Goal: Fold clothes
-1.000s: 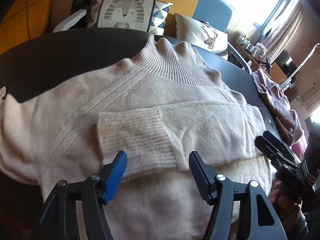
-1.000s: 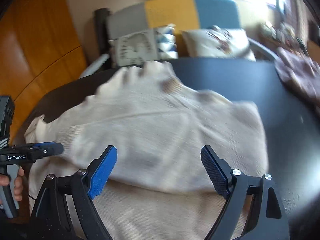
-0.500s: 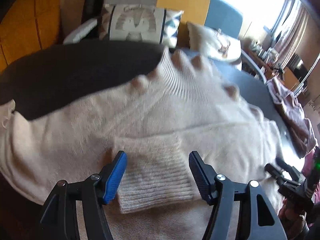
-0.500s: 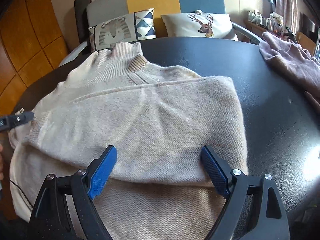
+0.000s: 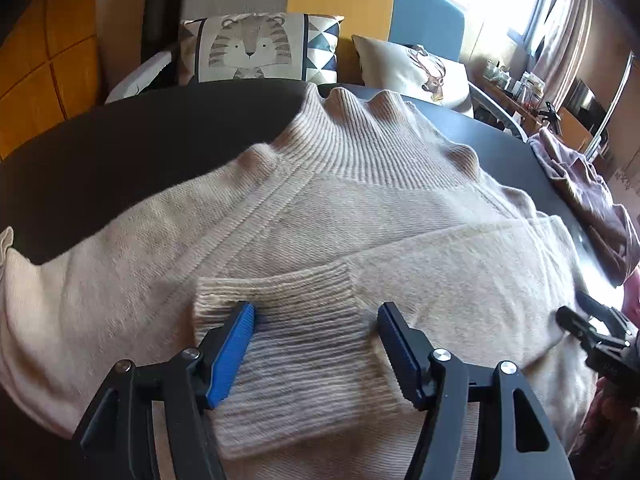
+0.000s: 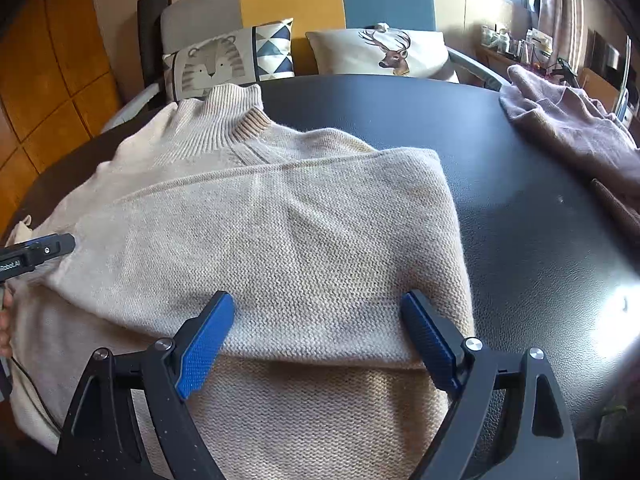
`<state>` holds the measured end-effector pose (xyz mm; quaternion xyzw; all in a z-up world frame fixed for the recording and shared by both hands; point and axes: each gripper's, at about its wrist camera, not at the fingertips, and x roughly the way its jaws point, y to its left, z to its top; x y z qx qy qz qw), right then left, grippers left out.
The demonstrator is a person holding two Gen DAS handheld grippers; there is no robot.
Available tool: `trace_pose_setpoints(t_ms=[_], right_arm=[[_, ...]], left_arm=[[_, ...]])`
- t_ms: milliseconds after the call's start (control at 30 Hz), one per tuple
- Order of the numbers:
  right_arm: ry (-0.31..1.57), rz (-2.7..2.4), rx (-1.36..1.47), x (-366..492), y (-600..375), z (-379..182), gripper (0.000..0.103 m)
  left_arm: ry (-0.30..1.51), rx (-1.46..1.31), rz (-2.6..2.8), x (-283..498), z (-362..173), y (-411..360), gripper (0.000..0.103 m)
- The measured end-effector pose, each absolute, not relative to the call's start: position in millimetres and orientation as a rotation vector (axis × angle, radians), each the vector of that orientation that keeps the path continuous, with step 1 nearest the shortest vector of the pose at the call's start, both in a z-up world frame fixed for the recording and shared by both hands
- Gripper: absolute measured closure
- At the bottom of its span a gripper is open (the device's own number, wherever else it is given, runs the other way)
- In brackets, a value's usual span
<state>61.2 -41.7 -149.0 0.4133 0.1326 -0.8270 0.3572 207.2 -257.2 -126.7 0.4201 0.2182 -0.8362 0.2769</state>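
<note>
A cream knit sweater point(image 5: 360, 232) lies flat on the dark round table point(image 5: 140, 152), its ribbed collar point(image 5: 360, 140) pointing away from me. One sleeve is folded across the chest. Its ribbed cuff point(image 5: 296, 344) sits between the fingers of my left gripper point(image 5: 316, 316), which is open and hovers just over it. In the right wrist view the folded sleeve point(image 6: 280, 248) crosses the sweater, and my right gripper point(image 6: 318, 304) stands open over the sleeve's near edge. Each gripper shows at the other view's edge: the right gripper point(image 5: 592, 332) and the left gripper point(image 6: 36, 256).
A mauve garment point(image 6: 568, 128) lies bunched on the table's right side. Bare dark tabletop point(image 6: 520, 220) stretches between it and the sweater. Behind the table stands a sofa with a tiger cushion point(image 5: 248, 48) and a deer cushion point(image 6: 384, 52). Cluttered shelves sit at the far right.
My left gripper has come down and forward, so the ribbed cuff now lies closer and larger between its fingers. The right gripper has settled near the sleeve's edge. Both stay open.
</note>
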Motion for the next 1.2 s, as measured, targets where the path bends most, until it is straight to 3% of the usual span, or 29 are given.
trace_pose_setpoints(t_ms=[233, 600, 967, 1200], right_arm=[[0.323, -2.151, 1.008, 68.3, -47.6, -129.8, 0.014], [0.357, -2.145, 1.028, 59.5, -44.3, -151.3, 0.014], [0.310, -2.183, 1.024, 27.8, -52.6, -130.1, 0.014], [0.422, -2.044, 1.038, 0.5, -90.9, -146.7, 0.014]], left_arm=[[0.573, 1.055, -2.276, 200.4, -105.0, -250.2, 0.037], [0.548, 1.119, -2.228, 195.5, -127.8, -268.0, 0.037], [0.610, 1.037, -2.321, 210.5, -104.9, -252.0, 0.037], [0.583, 1.083, -2.257, 203.6, -123.0, -260.6, 0.037]])
